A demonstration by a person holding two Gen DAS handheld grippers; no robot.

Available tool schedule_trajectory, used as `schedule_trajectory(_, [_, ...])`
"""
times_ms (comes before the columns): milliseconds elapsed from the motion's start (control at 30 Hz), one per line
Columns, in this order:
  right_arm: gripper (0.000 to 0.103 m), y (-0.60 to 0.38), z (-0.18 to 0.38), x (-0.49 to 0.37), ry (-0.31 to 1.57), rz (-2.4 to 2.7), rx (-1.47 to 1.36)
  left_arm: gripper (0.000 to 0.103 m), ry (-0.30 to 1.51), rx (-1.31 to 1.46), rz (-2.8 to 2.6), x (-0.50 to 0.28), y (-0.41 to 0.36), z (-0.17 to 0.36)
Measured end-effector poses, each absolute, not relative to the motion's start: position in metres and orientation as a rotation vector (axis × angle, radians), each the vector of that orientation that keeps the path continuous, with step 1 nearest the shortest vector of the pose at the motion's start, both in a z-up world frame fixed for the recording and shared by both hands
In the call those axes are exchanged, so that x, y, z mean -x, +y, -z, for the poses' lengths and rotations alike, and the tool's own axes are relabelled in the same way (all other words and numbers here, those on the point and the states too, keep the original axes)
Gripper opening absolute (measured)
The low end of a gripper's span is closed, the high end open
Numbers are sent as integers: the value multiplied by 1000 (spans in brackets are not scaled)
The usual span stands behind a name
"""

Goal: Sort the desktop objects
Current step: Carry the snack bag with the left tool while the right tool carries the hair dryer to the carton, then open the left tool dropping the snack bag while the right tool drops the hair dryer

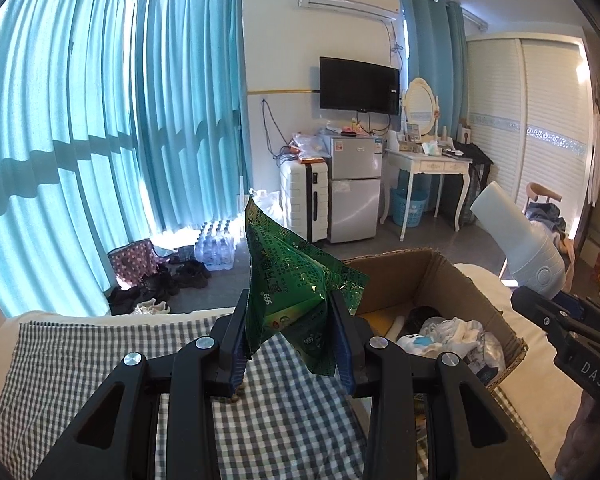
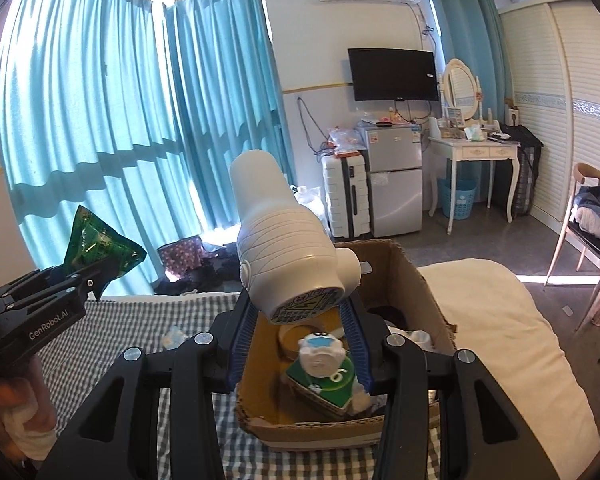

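Both hand-held grippers hold items by a cardboard box [image 2: 404,272].
Left hand-held gripper [image 1: 288,336] pinches a green packet [image 1: 292,276]; right hand-held gripper [image 2: 300,320] clamps a white hair dryer [image 2: 284,240] above the box.

A bed [image 2: 500,320] with a cream cover is seen, and a grey-and-white checked cloth [image 1: 80,360] is spread over its near part. An open cardboard box [image 2: 404,276] is set on the bed, partly on the checked cloth, with small packets and a plush toy inside. A small pale packet [image 2: 174,337] lies on the cloth just beside the box.
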State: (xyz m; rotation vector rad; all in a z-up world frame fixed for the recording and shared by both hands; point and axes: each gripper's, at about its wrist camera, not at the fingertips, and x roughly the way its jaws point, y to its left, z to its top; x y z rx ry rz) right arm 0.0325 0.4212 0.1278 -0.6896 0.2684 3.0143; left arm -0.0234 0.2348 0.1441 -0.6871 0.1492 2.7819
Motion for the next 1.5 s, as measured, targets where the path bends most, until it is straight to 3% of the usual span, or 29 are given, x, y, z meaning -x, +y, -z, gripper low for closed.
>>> schedule_trajectory(700, [42,467,-89,11,265,-2894,846,36,177,806,-2636,69,327,-93])
schedule_trajectory(1500, [42,487,-34,66,218,-2777,1155,37,143,1080,-2476,136,378,-22])
